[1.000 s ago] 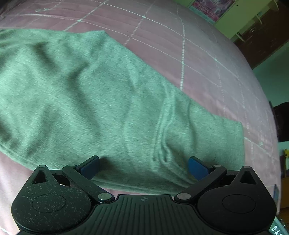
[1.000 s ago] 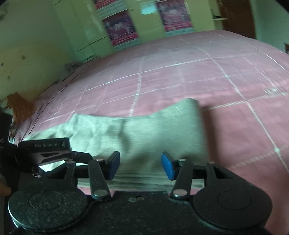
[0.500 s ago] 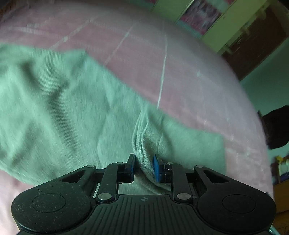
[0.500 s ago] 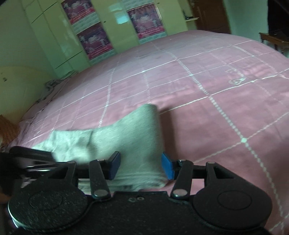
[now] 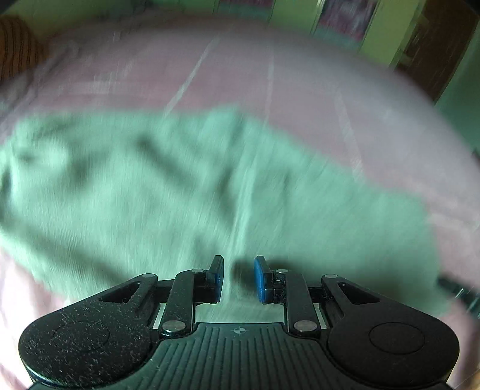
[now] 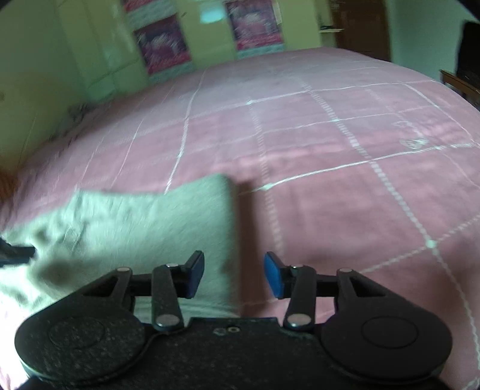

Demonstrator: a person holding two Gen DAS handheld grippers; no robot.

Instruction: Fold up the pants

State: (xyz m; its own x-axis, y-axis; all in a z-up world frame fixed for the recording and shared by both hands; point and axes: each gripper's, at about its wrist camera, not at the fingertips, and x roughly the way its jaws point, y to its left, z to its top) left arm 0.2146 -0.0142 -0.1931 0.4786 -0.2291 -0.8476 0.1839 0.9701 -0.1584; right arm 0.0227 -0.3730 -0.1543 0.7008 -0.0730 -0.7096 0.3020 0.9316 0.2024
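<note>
Grey-green pants [image 5: 150, 195] lie spread across a pink checked bedspread [image 5: 270, 75]; the left wrist view is blurred by motion. My left gripper [image 5: 238, 277] is shut on a raised ridge of the pants' fabric, which runs up between its blue pads. In the right wrist view one end of the pants [image 6: 150, 222] lies on the bedspread [image 6: 330, 150]. My right gripper [image 6: 234, 276] straddles that end's right edge and its jaws are closing. The left pad is over cloth, the right pad over bare bedspread, and neither presses on the fabric.
Green cupboards with pink posters [image 6: 255, 27] stand behind the bed. A dark wooden door [image 6: 360, 27] is at the back right. Pink bedspread stretches to the right of the pants. A dark piece of the other gripper [image 6: 15, 252] shows at the left edge.
The left jaws went from wide open to pinched on a fold of the pants, then moved with it. The right jaws have narrowed around the pants' end.
</note>
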